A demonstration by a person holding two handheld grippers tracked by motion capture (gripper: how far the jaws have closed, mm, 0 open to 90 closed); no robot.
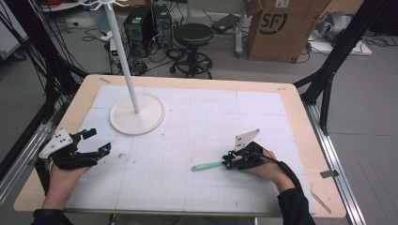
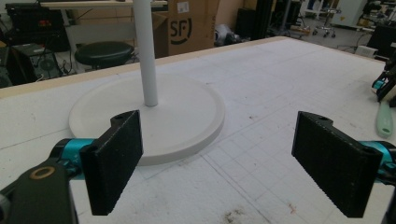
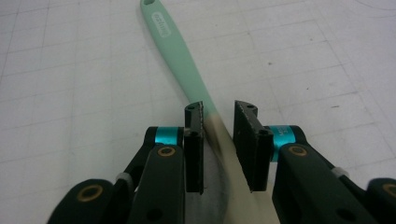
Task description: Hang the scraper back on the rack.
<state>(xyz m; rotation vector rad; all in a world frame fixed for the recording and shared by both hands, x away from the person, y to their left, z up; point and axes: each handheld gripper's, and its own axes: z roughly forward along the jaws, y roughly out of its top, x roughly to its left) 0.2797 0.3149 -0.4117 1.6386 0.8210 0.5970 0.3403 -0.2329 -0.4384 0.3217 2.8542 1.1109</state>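
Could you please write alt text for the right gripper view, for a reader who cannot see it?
The right gripper has its two black jaws set close on either side of a mint-green utensil handle lying on the white gridded mat. The handle turns cream between the jaws; contact cannot be told.

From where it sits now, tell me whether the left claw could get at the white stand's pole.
Probably yes. The left claw is open, with nothing between its jaws, and only bare mat and the stand's round base lie between it and the pole. It would have to reach over the base.
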